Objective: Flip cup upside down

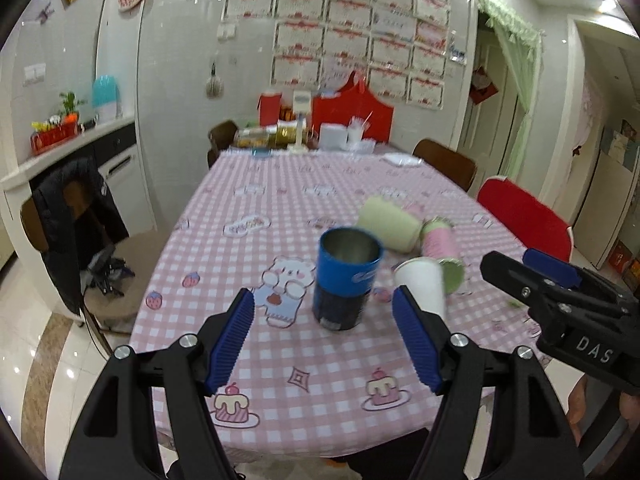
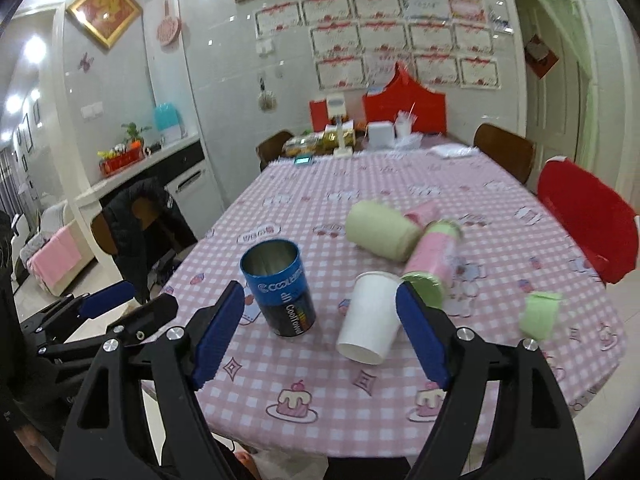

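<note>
A white paper cup (image 2: 370, 318) stands on the pink checked tablecloth (image 2: 320, 380) with its wide mouth down; it also shows in the left wrist view (image 1: 424, 284). A blue tin can (image 2: 280, 286) stands upright and open beside it, also in the left wrist view (image 1: 346, 280). My right gripper (image 2: 320, 336) is open and empty, just in front of the cup and can. My left gripper (image 1: 324, 336) is open and empty, just in front of the can. The right gripper shows at the right of the left wrist view (image 1: 532, 276).
A pale green cup (image 2: 382, 232), a pink and green cup (image 2: 432, 260) and a small green cup (image 2: 538, 316) lie on their sides. A red chair (image 2: 588, 216) is at the right. Boxes and a red bag (image 2: 404, 108) crowd the far end.
</note>
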